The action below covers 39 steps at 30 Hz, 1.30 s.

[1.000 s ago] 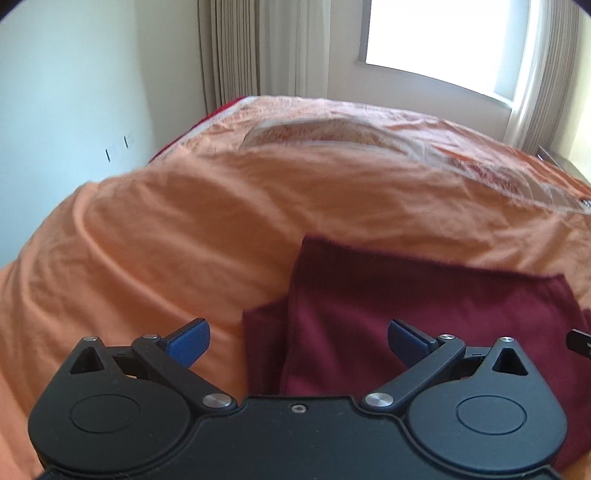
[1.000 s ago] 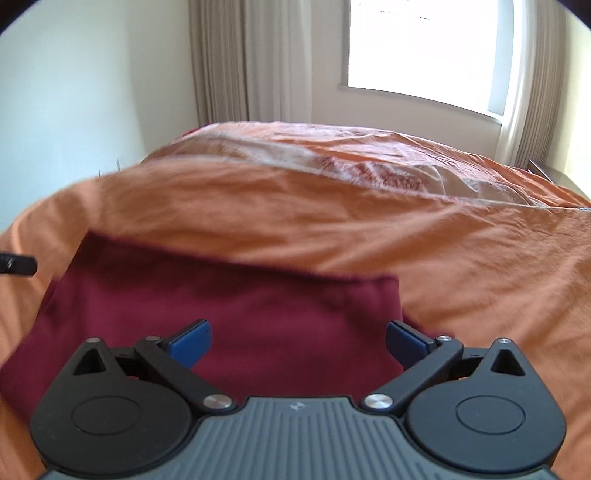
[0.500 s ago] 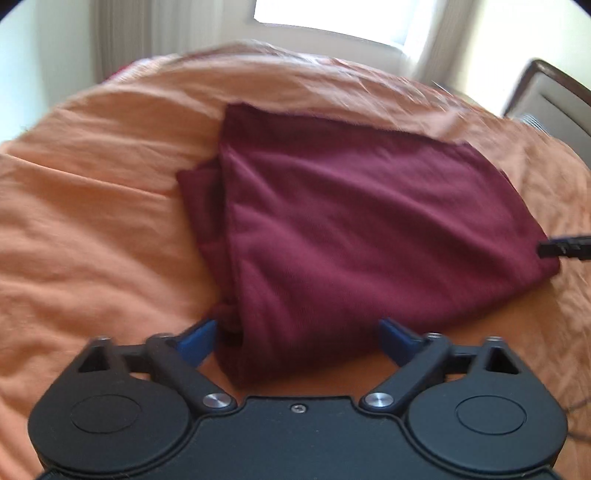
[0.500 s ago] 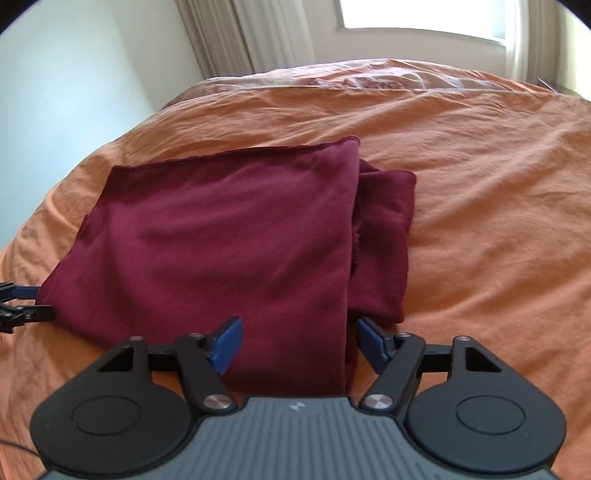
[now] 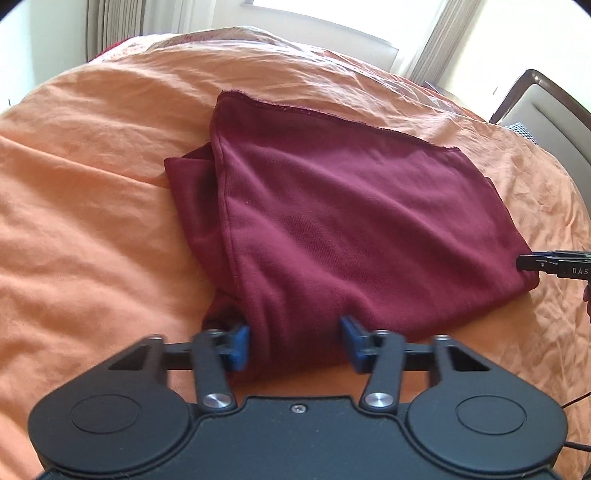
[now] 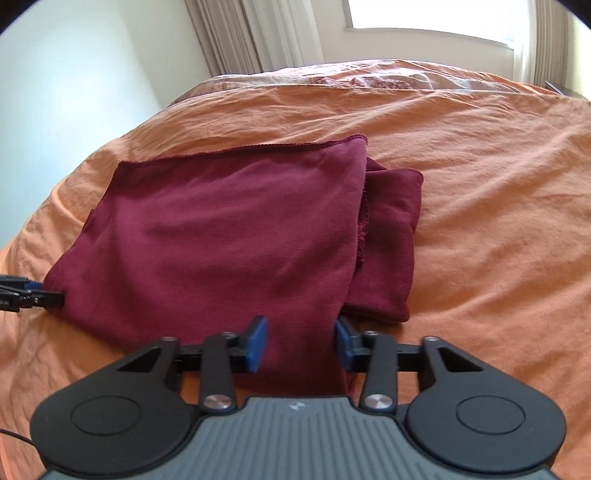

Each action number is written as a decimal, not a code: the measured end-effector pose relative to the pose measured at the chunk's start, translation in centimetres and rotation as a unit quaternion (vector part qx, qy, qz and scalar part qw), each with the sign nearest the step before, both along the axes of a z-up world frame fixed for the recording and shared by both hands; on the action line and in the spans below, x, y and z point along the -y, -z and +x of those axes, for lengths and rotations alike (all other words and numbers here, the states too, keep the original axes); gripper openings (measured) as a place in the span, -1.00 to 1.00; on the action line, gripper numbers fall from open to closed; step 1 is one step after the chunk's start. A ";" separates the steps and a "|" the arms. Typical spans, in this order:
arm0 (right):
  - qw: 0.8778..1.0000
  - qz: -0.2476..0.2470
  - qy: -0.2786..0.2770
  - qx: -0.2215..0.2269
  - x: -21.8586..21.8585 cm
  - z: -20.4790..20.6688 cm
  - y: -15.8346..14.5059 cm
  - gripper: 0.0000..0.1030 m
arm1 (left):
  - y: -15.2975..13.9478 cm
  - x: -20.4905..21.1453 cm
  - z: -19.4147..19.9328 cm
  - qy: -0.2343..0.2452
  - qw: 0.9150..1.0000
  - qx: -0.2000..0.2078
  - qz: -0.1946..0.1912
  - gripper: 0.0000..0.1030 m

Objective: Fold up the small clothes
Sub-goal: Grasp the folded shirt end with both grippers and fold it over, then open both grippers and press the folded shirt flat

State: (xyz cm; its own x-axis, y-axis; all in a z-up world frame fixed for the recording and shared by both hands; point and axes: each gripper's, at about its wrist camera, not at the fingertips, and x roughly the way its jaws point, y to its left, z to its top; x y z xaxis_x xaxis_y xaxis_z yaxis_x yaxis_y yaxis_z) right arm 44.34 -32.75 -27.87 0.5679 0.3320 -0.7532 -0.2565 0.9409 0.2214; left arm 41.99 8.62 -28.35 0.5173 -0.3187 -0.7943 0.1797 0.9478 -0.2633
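Note:
A dark red folded garment [image 5: 351, 206] lies flat on the orange bedspread [image 5: 92, 221]. One narrower layer sticks out along its left side in the left wrist view. My left gripper [image 5: 294, 347] sits at the garment's near left corner, blue pads pressed in on a bunch of the cloth. In the right wrist view the garment [image 6: 229, 229] has my right gripper [image 6: 300, 345] at its near right corner, pads closed in on a pinched column of fabric. Each view shows the other gripper's black tip [image 5: 546, 264] [image 6: 33, 297] at the far corner.
The bedspread [image 6: 480, 184] stretches wide and wrinkled around the garment. A dark wooden chair [image 5: 546, 107] stands past the bed's right side. Curtains [image 6: 258, 37] and a bright window [image 6: 443, 18] are at the back wall.
Both grippers tilted down from looking across the bed and moved to the garment's near edge. Their fingers narrowed from wide open to pinching the cloth at the two near corners.

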 end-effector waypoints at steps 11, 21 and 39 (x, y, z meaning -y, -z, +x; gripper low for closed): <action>1.000 0.026 0.003 0.014 0.6 -1.6 -2.1 -0.88 | 0.1 -2.3 -1.4 -0.016 0.995 0.001 -0.099 -0.78; 0.998 0.008 0.038 -0.039 2.9 -2.4 1.2 -0.87 | 3.8 -4.4 -2.1 -0.047 0.985 -0.050 -0.160 -0.59; 0.991 -0.090 -0.029 0.092 -10.4 -3.8 -2.7 0.23 | -2.8 6.2 -0.8 -0.145 0.947 0.114 0.262 0.91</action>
